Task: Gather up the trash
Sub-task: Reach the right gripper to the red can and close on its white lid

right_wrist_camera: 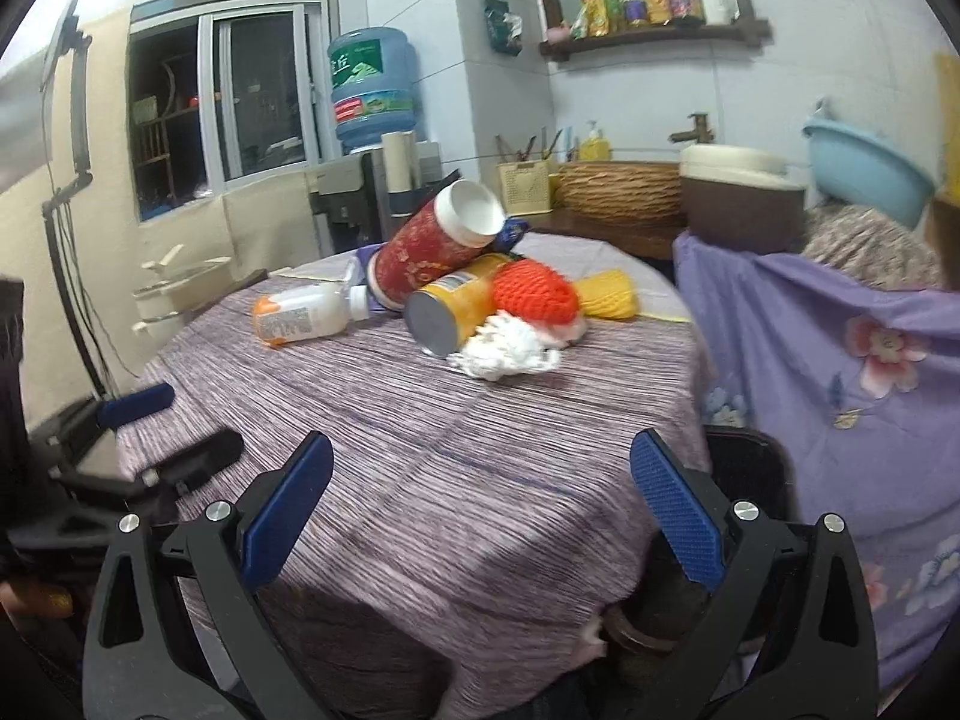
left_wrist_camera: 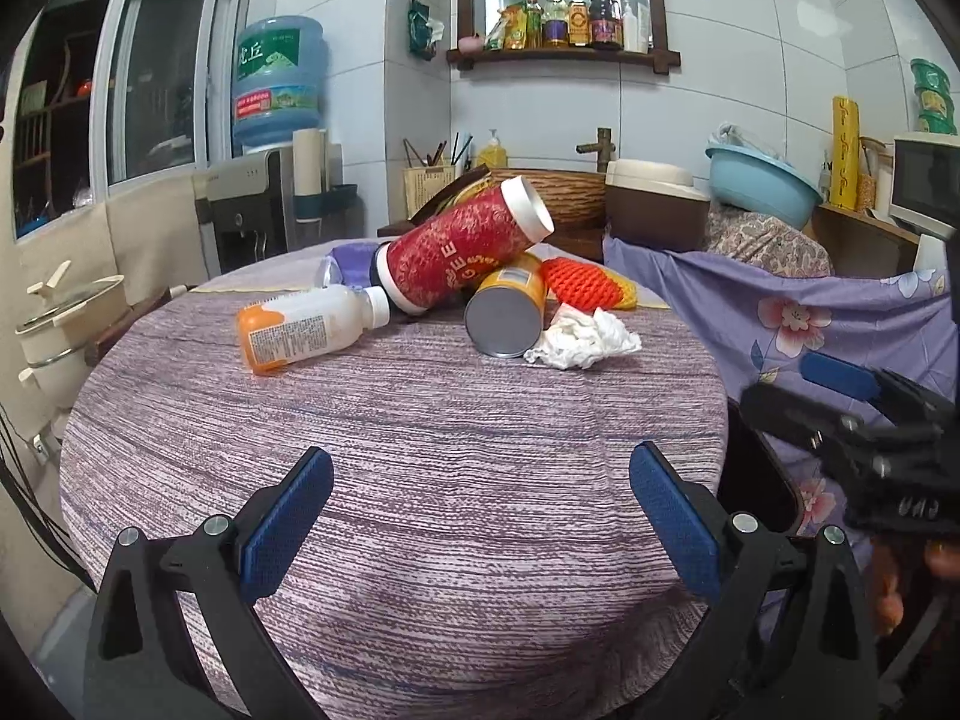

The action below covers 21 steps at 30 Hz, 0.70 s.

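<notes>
Trash lies in a pile at the far side of a round table with a purple striped cloth point(left_wrist_camera: 390, 468): a white plastic bottle with an orange base point(left_wrist_camera: 309, 330), a red canister with a white lid point(left_wrist_camera: 465, 243) leaning on a yellow can point(left_wrist_camera: 507, 309), a crumpled white tissue point(left_wrist_camera: 582, 336) and orange foam netting point(left_wrist_camera: 579, 282). The same pile shows in the right wrist view, with the tissue point(right_wrist_camera: 510, 351) nearest. My left gripper point(left_wrist_camera: 480, 510) is open and empty over the near table. My right gripper point(right_wrist_camera: 480, 504) is open and empty near the table's front right edge.
A dark bin point(right_wrist_camera: 744, 480) stands on the floor right of the table, beside a chair draped in purple floral cloth point(right_wrist_camera: 840, 372). A water dispenser point(left_wrist_camera: 264, 210), a woven basket point(left_wrist_camera: 567, 195) and a brown container point(left_wrist_camera: 657, 213) stand behind the table. A lidded pot point(left_wrist_camera: 66, 318) sits left.
</notes>
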Each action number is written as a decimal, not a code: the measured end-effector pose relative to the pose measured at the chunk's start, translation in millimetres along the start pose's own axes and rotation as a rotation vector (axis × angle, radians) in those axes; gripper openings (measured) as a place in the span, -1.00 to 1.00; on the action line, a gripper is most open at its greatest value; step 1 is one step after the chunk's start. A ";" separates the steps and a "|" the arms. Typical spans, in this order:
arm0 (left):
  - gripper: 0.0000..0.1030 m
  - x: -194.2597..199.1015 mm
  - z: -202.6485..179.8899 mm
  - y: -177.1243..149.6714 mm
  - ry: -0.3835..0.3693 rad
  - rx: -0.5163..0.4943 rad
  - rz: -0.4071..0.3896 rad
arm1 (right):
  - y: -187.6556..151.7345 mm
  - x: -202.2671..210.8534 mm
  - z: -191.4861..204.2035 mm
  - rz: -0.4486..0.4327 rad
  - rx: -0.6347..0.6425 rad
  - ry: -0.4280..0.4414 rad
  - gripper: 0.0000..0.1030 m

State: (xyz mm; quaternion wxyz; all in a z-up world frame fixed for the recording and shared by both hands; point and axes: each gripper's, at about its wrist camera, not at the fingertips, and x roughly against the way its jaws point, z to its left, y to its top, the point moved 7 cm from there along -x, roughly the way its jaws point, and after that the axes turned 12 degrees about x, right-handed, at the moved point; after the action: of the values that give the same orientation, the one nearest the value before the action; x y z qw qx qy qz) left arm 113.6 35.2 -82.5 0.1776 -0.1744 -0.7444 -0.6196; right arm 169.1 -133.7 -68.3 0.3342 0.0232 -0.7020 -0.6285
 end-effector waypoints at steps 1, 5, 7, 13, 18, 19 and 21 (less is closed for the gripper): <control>0.90 -3.5 2.6 0.8 0.000 0.002 0.008 | 8.9 -14.6 -0.1 0.007 -0.023 0.043 0.91; 0.90 -15.5 16.8 10.0 -0.002 0.022 0.026 | 38.3 -51.1 0.2 0.008 -0.083 0.135 0.90; 0.90 -19.2 22.2 14.7 0.010 0.017 0.023 | 60.9 -73.1 -1.5 0.000 -0.099 0.165 0.91; 0.90 -25.1 30.8 21.6 0.017 0.007 0.022 | 112.5 -131.1 -6.7 -0.031 -0.090 0.197 0.90; 0.90 -28.6 33.5 19.5 0.009 0.012 0.034 | 124.5 -181.5 -25.1 -0.025 -0.210 0.193 0.90; 0.90 -29.7 34.4 19.2 0.009 0.011 0.036 | 127.6 -189.4 -25.8 -0.033 -0.227 0.198 0.90; 0.90 -32.0 35.8 18.4 0.010 0.010 0.041 | 129.4 -202.3 -27.8 -0.028 -0.252 0.187 0.90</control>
State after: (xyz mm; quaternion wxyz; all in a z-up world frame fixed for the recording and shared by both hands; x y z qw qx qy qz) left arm 148.7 72.3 -88.1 0.1949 -0.1856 -0.7428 -0.6130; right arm 390.0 -39.3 -41.6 0.3893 0.0493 -0.5831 -0.7114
